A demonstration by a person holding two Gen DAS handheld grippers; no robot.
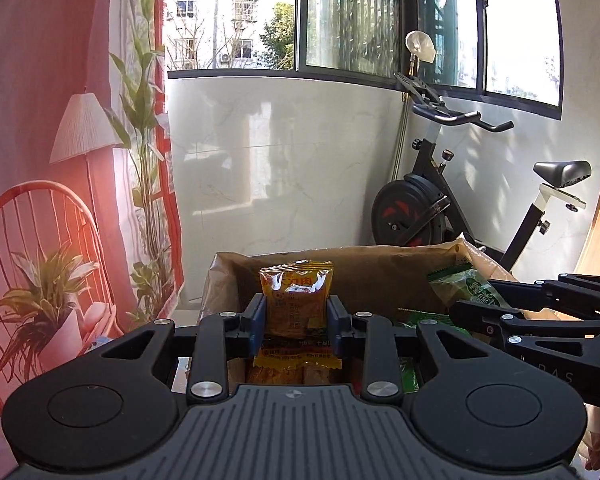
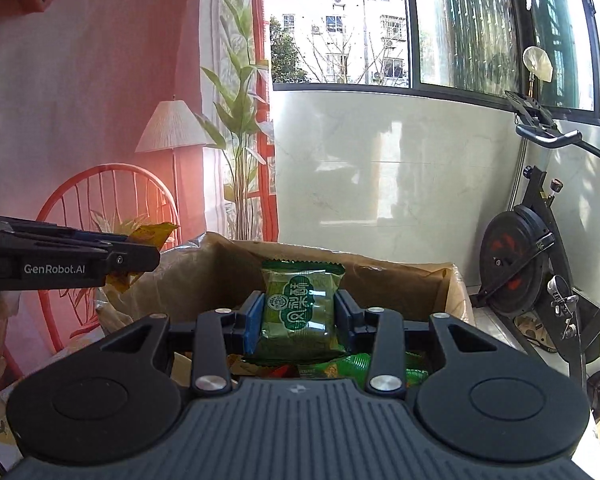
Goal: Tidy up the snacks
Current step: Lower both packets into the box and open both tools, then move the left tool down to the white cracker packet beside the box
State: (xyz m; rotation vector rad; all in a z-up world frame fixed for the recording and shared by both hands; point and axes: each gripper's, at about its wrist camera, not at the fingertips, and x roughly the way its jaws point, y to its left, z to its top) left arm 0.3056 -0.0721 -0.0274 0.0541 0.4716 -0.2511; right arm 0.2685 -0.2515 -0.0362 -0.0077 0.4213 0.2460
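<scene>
Orange snack packet [image 1: 296,300], glossy, crinkled.

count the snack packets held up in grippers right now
2: an orange-yellow foil snack packet in the left gripper, a green foil snack packet in the right gripper. More lie partly hidden below.

Snack packets [image 2: 340,366] in paper-lined box [image 2: 458,296]

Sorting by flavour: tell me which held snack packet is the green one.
The green snack packet clamped in the right gripper; the left gripper holds an orange snack packet instead.
</scene>
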